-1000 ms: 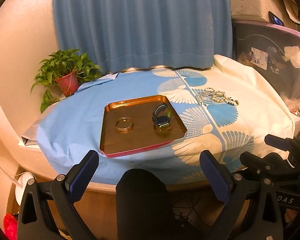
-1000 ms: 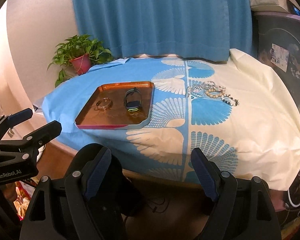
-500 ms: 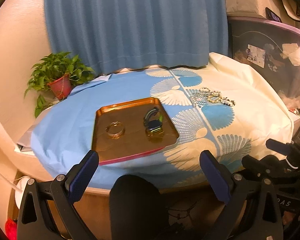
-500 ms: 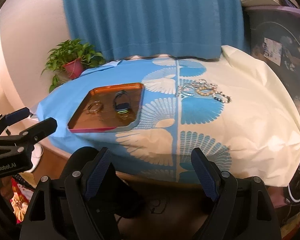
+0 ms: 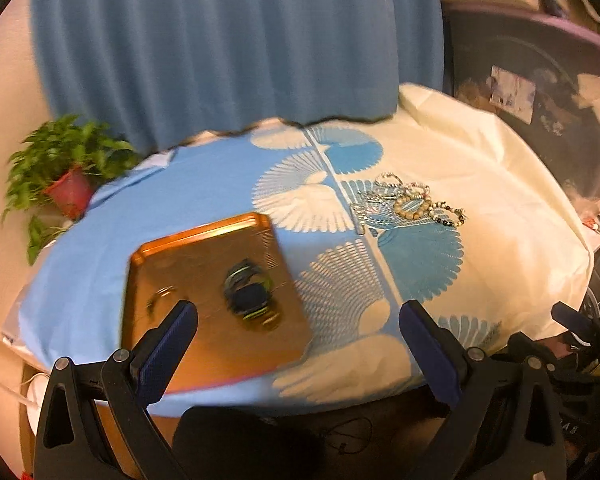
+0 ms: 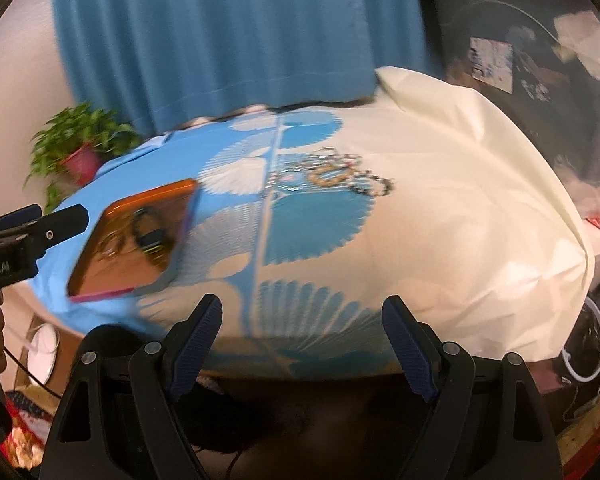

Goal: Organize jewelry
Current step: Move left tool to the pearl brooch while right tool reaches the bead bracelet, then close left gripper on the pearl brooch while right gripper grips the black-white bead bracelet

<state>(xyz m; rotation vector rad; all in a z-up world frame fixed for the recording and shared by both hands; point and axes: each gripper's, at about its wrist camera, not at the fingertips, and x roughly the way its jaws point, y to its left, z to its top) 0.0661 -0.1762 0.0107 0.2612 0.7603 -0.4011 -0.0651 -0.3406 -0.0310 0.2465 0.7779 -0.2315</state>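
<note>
A copper-coloured tray lies on the blue left half of the tablecloth. On it stand a dark watch with green trim and a gold bangle. A heap of beaded bracelets lies on the cloth near the blue and cream seam, right of the tray. My left gripper is open over the table's near edge, empty, its left finger in front of the tray. My right gripper is open and empty at the near edge, well short of the bracelets.
A potted plant stands at the far left of the table. A blue curtain hangs behind. Dark storage bins crowd the right side. The left gripper's body juts in beside the tray in the right wrist view.
Both grippers have moved forward toward the table, so the tray and bracelets appear larger and nearer. Both views are blurred by motion. Jaws stay equally wide.
</note>
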